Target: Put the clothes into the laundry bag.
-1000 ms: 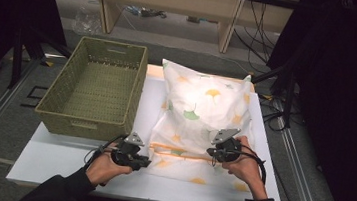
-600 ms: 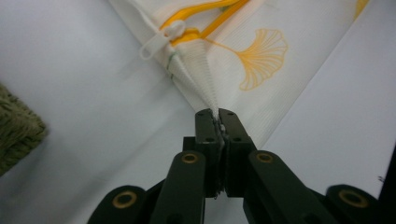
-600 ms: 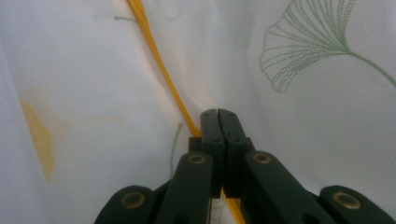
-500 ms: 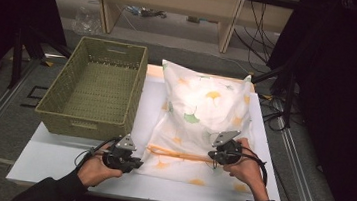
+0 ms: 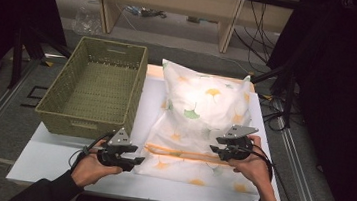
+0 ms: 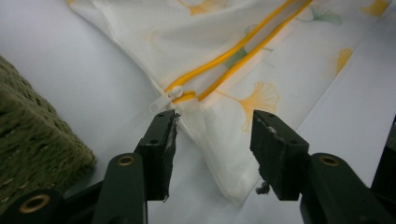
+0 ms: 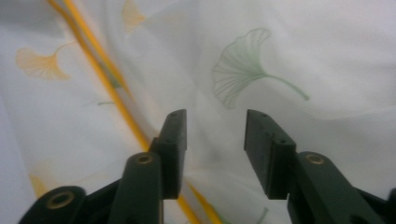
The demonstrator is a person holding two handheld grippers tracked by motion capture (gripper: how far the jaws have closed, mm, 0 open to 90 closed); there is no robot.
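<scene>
Now the white pillowcase (image 5: 198, 128) with ginkgo leaves shows its orange zipper (image 6: 233, 51) unzipped; left gripper (image 6: 212, 140) and right gripper (image 7: 215, 140) both stand apart, holding nothing.

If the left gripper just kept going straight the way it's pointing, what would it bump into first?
Most likely the corner of the pillowcase, which lies between the open jaws of the left gripper. The white zipper pull sits just beyond, by one jaw tip. Depth is hard to judge.

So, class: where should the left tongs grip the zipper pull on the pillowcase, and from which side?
Grip the white zipper pull, which lies flat and sticks out past the pillowcase corner towards the basket. Probably come from that open side with the left tongs, open now.
</scene>
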